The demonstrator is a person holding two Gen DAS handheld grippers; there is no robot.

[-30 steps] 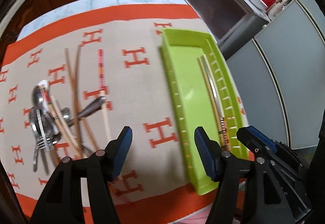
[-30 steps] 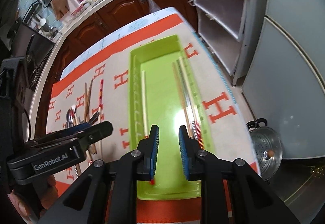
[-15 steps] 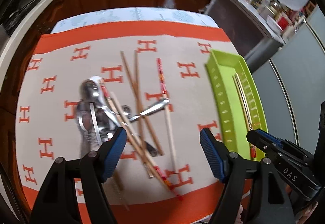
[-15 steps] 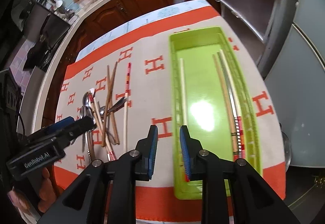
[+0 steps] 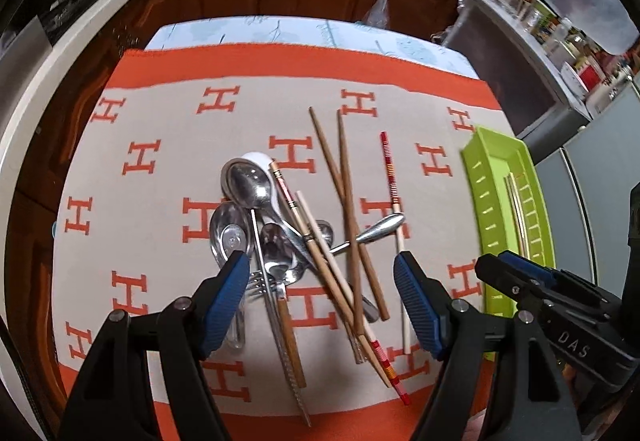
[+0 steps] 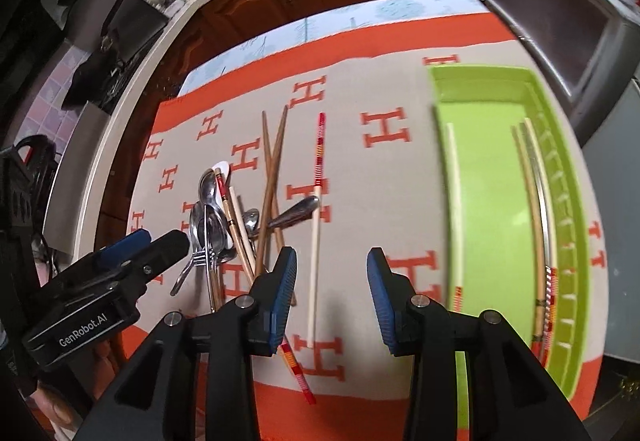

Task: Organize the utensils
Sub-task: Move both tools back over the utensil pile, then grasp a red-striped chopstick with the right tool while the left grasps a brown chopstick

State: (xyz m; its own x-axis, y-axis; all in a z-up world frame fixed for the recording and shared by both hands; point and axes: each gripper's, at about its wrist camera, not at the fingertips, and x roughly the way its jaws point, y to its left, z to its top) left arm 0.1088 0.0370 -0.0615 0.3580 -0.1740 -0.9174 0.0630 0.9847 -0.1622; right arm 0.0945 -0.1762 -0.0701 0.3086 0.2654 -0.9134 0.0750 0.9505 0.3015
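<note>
Swinging back from the tray [image 6: 496,177] at the cloth's [image 5: 160,249] right edge, your right gripper [image 6: 332,297] has opened wide and empty, apparently over the pale chopstick [image 6: 316,261], your left gripper [image 5: 320,305] gaping above the mid-cloth pile [image 5: 280,233], so another pick begins.

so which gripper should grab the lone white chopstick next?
Probably right. The right gripper is open and the white chopstick lies between its fingers, with the tray just beside. The left gripper sits over the pile.
</note>
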